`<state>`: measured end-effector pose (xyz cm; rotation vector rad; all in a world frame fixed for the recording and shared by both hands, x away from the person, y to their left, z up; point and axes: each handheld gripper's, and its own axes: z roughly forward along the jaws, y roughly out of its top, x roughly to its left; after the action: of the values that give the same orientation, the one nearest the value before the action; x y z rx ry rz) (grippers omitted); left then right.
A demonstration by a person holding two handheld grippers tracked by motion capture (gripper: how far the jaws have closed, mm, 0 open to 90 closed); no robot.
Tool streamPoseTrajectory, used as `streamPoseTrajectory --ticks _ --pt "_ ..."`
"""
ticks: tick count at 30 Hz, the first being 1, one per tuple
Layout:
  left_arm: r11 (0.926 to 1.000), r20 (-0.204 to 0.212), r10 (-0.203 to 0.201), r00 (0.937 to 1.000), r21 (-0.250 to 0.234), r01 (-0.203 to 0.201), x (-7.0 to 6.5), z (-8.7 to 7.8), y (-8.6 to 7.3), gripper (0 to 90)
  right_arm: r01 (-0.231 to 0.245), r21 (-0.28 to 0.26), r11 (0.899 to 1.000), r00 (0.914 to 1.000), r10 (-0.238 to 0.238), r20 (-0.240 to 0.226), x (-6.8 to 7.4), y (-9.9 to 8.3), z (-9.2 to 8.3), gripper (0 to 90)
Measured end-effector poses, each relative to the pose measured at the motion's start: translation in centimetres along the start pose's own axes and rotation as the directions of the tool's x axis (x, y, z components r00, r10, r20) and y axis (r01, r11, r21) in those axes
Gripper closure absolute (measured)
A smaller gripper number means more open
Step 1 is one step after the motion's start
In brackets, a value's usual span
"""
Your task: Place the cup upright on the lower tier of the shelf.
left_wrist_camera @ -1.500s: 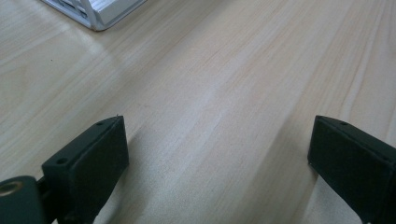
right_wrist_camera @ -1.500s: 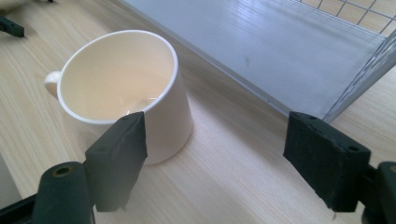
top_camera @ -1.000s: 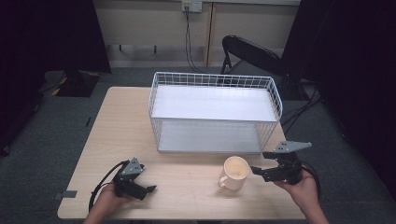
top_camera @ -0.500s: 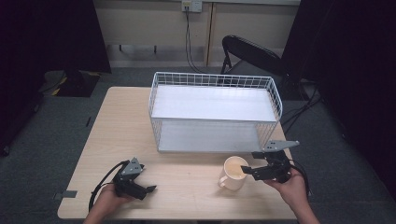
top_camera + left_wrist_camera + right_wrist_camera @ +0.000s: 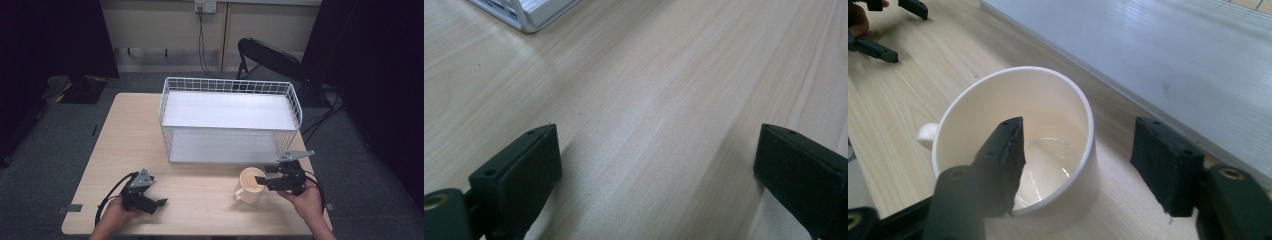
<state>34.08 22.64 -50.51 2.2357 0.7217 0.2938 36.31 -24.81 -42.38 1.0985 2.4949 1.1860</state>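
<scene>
A cream mug (image 5: 248, 186) stands upright on the wooden table (image 5: 130, 135), near its front right, with the handle toward the left. My right gripper (image 5: 261, 179) reaches it from the right. In the right gripper view the mug (image 5: 998, 100) is empty, and one finger (image 5: 1003, 150) hangs inside it while the other is outside the wall. The right gripper (image 5: 1083, 165) has just been closing, with the mug's wall between the jaws and a gap left at the outer pad. My left gripper (image 5: 159, 202) rests open on the front left of the table, and the left gripper (image 5: 654, 170) has bare wood between its jaws.
A white wire basket (image 5: 230, 82) with a pale floor stands at the middle and back of the table, just behind the mug. Its corner (image 5: 524, 12) shows in the left gripper view. A black chair (image 5: 270, 55) stands beyond the table.
The right gripper has moved left and down to the mug, and one jaw now sits inside the rim. Its jaws stand narrower than before. The left gripper has not moved.
</scene>
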Motion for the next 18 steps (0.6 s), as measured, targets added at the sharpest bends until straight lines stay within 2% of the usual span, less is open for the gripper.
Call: streamPoseTrajectory --ticks 18 --pt "1.0 0.0 0.0 1.0 0.0 0.0 0.0 0.0 0.0 4.6 0.017 0.024 1.0 0.9995 -0.017 0.026 0.3 -0.15 1.01 62.7"
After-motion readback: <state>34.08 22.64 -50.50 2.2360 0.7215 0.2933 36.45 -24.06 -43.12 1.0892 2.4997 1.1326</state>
